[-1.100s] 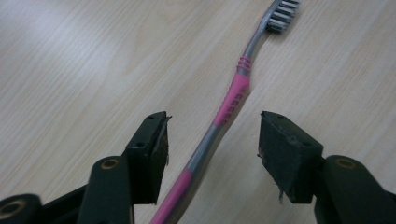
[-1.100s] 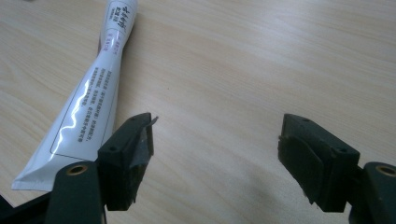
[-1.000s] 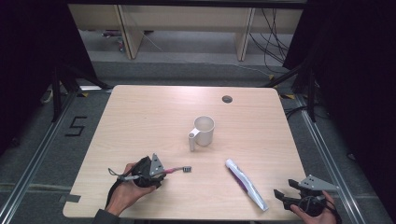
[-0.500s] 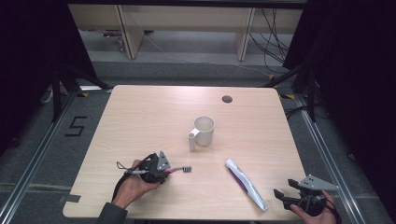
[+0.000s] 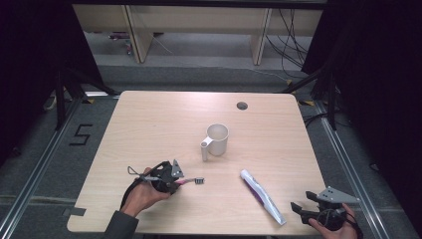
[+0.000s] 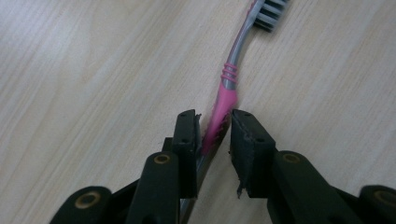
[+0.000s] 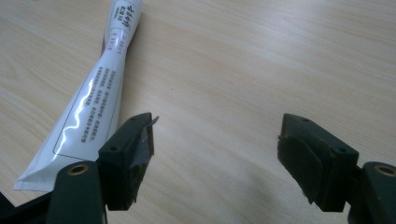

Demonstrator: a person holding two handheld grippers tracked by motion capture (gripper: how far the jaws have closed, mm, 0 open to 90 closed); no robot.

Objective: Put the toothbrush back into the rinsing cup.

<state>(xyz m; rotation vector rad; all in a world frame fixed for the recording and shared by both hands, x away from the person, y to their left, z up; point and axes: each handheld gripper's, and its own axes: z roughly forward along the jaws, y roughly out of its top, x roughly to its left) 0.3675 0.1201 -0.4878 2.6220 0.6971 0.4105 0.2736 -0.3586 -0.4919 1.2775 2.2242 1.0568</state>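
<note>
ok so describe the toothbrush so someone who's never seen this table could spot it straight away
On the light wooden table, look at the near left part, in front of the white mug. There the toothbrush lies flat, its pink handle between the fingers of the left gripper, which have just been closing. Unlike the fat white toothpaste tube, it is thin, with dark bristles.

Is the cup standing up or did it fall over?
Standing up. The cup sits on the table with its round opening facing upward and its handle out to one side.
</note>
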